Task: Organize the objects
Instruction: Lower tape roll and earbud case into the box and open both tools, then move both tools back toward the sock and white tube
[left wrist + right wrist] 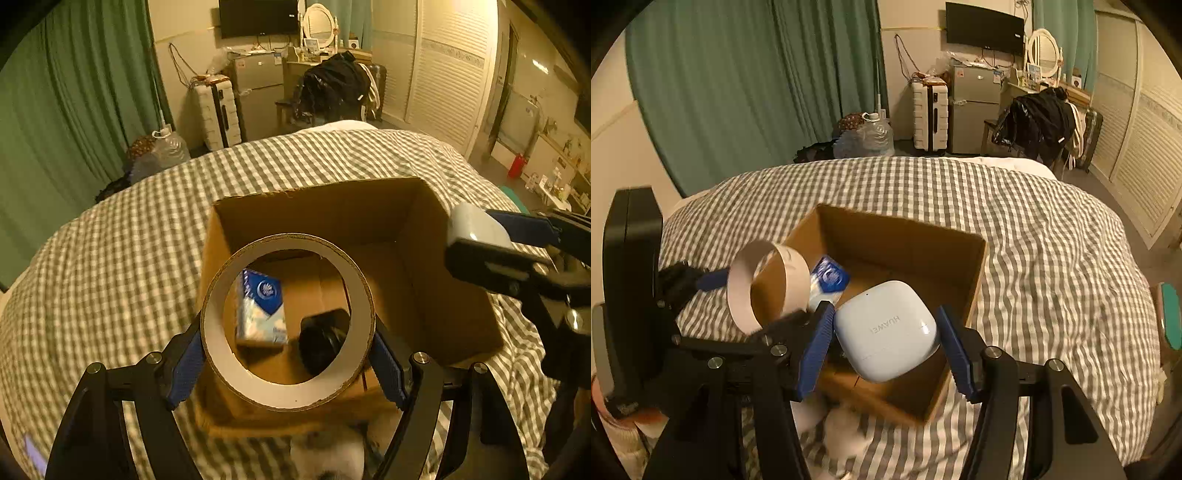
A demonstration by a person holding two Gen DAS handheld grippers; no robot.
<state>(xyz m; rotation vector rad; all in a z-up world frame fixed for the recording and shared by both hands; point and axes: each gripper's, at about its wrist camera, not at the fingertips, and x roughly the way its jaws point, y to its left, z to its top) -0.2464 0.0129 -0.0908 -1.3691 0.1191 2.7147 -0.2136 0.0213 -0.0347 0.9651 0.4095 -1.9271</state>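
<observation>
An open cardboard box (369, 206) sits on the checked bed; it also shows in the right wrist view (905, 236). Inside lie a blue tissue pack (262, 306) and a black object (325, 339). My left gripper (288, 343) is shut on a white tape roll (221, 350) and holds it over the box's near edge; the roll also shows in the right wrist view (738, 291). My right gripper (886, 328) is shut on a pale blue Huawei earbuds case (886, 328) above the box; the case also shows in the left wrist view (476, 225).
The grey-and-white checked bedspread (1034, 240) spreads all around the box. Something white and fluffy (328, 450) lies just in front of the box. Beyond the bed stand a suitcase (929, 118), a small fridge (975, 107) and a chair with dark clothes (1038, 122).
</observation>
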